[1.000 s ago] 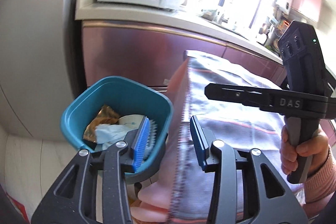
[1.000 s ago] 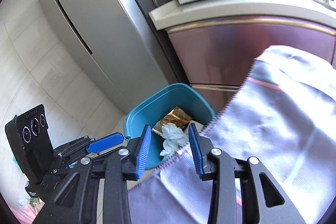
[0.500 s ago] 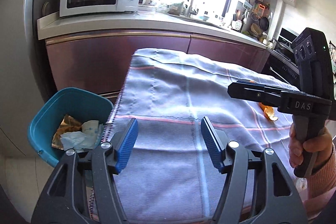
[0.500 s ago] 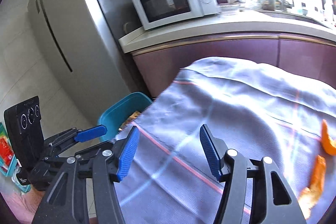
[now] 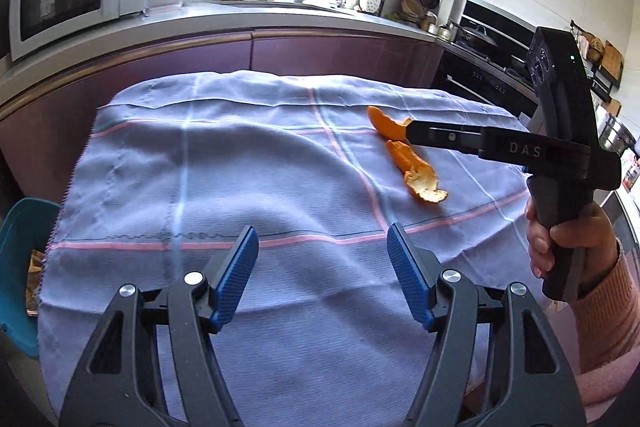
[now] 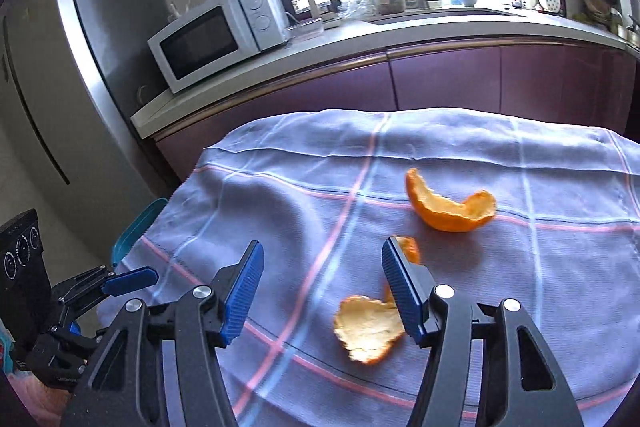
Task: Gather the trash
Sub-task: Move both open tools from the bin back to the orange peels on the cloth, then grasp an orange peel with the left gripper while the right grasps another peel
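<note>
Claws, left [image 5: 322, 271] and right [image 6: 322, 291], spread empty, angled down over orange peel [image 6: 450, 207].

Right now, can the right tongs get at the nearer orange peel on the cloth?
Probably yes. The right tongs stand open just above the nearer peel, and the cloth around it is bare, so nothing blocks the way.

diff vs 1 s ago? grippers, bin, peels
Both grippers swung away from the teal plastic bin, now at the left edge, to over the blue checked tablecloth. Left gripper and right gripper opened wider; both empty. Two orange peel pieces came into view, untouched. Bin and cloth stayed put.
</note>
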### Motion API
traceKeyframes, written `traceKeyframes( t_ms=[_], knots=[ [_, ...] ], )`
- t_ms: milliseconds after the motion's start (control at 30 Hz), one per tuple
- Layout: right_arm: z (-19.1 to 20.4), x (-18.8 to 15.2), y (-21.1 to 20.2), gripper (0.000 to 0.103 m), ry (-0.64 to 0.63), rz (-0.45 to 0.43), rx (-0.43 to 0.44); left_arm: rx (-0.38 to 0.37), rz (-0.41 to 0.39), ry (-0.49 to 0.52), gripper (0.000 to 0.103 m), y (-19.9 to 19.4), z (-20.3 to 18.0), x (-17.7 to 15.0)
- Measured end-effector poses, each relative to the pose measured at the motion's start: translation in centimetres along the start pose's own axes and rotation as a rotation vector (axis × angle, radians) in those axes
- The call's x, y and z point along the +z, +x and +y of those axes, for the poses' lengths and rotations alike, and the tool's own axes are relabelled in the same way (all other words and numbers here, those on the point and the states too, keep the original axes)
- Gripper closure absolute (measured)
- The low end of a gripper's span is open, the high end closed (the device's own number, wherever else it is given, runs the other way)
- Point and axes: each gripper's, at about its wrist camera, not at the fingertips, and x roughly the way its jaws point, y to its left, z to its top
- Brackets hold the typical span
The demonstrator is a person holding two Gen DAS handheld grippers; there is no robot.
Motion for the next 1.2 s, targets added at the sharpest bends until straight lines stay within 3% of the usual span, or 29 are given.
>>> traceKeyframes(
  t_ms=[267,533,667,900,1100,1200],
  knots=[
    [-5.7,0.5,0.2,0.044,0.114,-0.013,-0.05,-0.076,0.065,0.035,0.044,4.5,-3.2,1.7],
    [-9.4,1.6,1.7,0.048,0.205,-0.003,-0.048,-0.156,0.156,0.021,0.064,8.7,-5.4,3.5],
    [-10.1,2.4,2.8,0.052,0.227,0.009,-0.026,-0.203,0.183,-0.008,0.064,10.0,-5.5,4.1],
    [-10.3,2.9,4.6,0.054,0.239,0.051,0.0,-0.22,0.237,0.01,0.064,12.2,-6.9,4.3],
    [-10.6,2.4,5.0,0.063,0.256,0.073,0.042,-0.229,0.255,-0.01,0.078,13.0,-6.7,4.3],
    [-10.8,2.2,5.1,0.074,0.262,0.077,0.051,-0.216,0.255,-0.018,0.088,13.2,-6.5,4.3]
  ],
)
